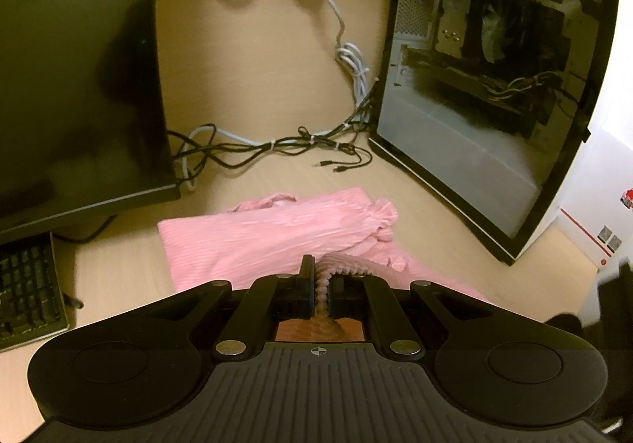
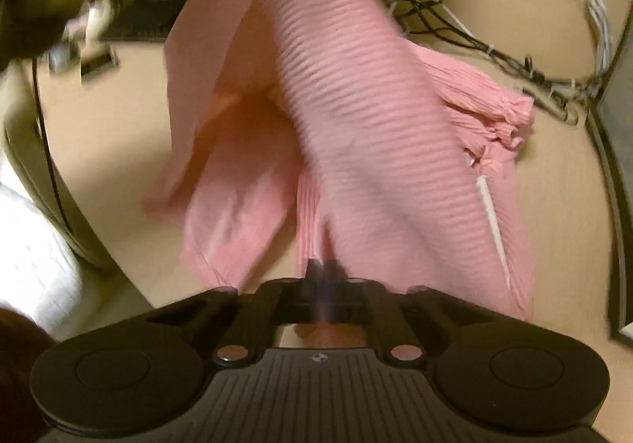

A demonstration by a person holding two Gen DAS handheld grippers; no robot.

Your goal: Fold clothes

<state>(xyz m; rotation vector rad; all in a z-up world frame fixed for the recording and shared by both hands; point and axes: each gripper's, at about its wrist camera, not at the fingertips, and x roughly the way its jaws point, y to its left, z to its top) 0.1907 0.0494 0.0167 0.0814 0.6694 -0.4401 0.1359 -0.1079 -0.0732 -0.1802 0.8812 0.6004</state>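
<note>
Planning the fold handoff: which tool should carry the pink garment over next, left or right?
Right, probably. The right tool has the pink garment lifted and draping; the left tool pinches an edge low near the desk.

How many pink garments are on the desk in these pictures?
1. The pink ribbed garment lies on the wooden desk between the monitor and the computer case. Both the left gripper and the right gripper pinch it. More could be hidden underneath.

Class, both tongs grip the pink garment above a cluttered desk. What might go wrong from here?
1. The pink garment may sweep into the loose cables behind it.
2. The left tongs pinch only a thin ribbed edge, which might slip.
3. The right tongs view is blurred, suggesting fast motion; the fold may land uneven.
</note>
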